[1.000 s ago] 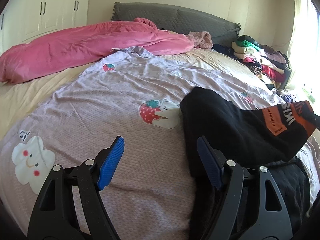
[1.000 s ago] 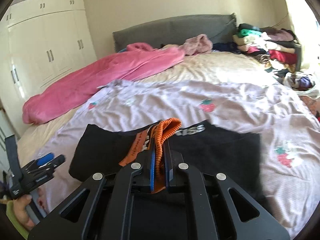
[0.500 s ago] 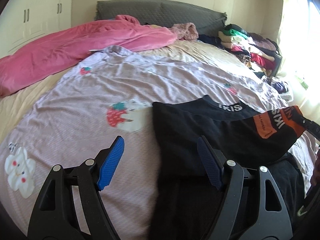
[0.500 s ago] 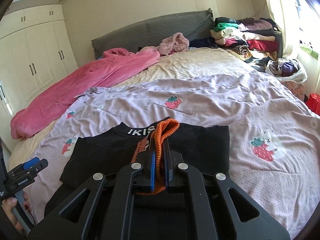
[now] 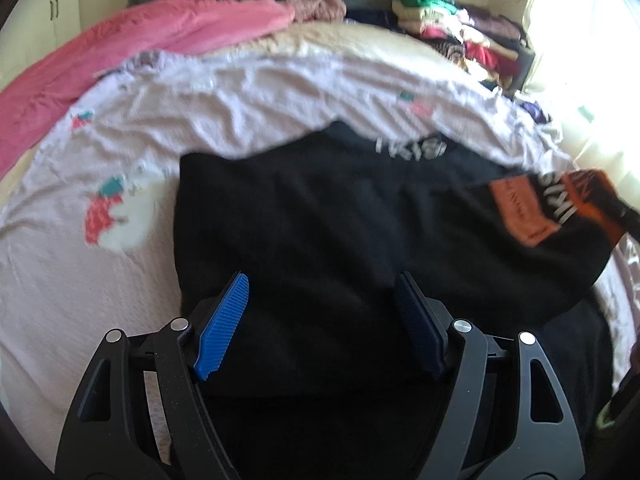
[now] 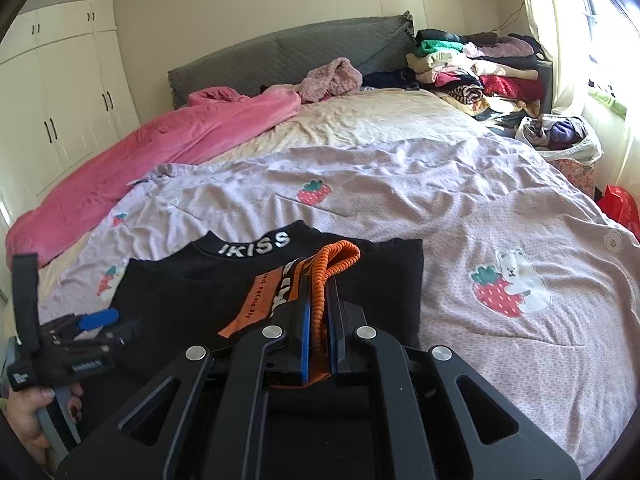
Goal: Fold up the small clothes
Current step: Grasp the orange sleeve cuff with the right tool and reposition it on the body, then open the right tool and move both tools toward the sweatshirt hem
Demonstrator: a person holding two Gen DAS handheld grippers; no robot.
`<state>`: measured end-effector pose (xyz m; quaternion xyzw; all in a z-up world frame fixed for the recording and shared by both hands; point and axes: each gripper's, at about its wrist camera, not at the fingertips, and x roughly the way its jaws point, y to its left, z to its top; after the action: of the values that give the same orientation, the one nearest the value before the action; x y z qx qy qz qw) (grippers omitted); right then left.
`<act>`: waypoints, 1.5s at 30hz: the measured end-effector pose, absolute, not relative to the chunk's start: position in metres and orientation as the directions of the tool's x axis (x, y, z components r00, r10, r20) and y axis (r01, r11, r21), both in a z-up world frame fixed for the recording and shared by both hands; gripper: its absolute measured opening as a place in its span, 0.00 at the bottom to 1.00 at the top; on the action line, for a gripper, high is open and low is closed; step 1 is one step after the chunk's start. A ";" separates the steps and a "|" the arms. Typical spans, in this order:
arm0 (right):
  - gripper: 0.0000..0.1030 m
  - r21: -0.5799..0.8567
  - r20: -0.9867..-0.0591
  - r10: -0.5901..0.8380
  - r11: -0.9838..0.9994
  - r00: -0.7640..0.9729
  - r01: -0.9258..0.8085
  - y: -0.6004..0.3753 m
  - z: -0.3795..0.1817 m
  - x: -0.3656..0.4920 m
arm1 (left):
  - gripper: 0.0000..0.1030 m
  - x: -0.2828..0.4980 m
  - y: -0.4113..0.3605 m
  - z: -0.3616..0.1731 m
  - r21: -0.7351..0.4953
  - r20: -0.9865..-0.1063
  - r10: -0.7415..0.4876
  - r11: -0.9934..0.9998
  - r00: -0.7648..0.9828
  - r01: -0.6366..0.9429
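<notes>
Sleeve fold in hand. Black top [image 6: 180,292] lies spread on the lilac quilt [image 6: 400,184] of the bed, near the bed's foot edge, collar with white lettering toward the headboard. Body mostly flat.

Right hand-held gripper [image 6: 317,312]: jaws closed tight on the orange ribbed cuff [image 6: 340,256], which loops up out of the pads. The sleeve with the orange patch [image 5: 520,208] is lifted off the body and hangs above the top's right half as the left wrist view shows it.

Left hand-held gripper [image 5: 322,320]: jaws spread wide, nothing between them, no pad touching cloth that I can tell. It points down over the lower middle of the black body. Left view is blurred, so contact is uncertain. In the right view the person's hand [image 6: 28,412] grips its handle at the top's left side.

Judgement of step: first sleeve being carried inward across the chest; the fold is not laid yet.

Next move, as I read it: lower the cuff onto the body so the sleeve lies flat and straight, then let go. The open left tool is placed to pin the body or take the opposite edge. Risk: soft knit drags the shoulder along, bunching the flat panel.

Elsewhere: pink blanket [image 6: 160,148] along the bed's left side, clothes pile [image 6: 476,72] at the far right corner.
</notes>
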<state>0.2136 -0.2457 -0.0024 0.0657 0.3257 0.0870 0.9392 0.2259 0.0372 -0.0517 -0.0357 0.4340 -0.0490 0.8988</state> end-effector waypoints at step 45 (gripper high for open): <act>0.46 0.053 -0.774 0.177 0.975 0.608 -0.216 -0.180 -0.049 0.195 | 0.65 0.199 0.056 -0.050 -0.147 -0.768 -0.171 0.985 0.617 0.090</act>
<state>0.1947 -0.1803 -0.0485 -0.0228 0.4289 0.1097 0.8964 0.1991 0.0557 -0.0496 -0.0469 0.4313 -0.0726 0.8981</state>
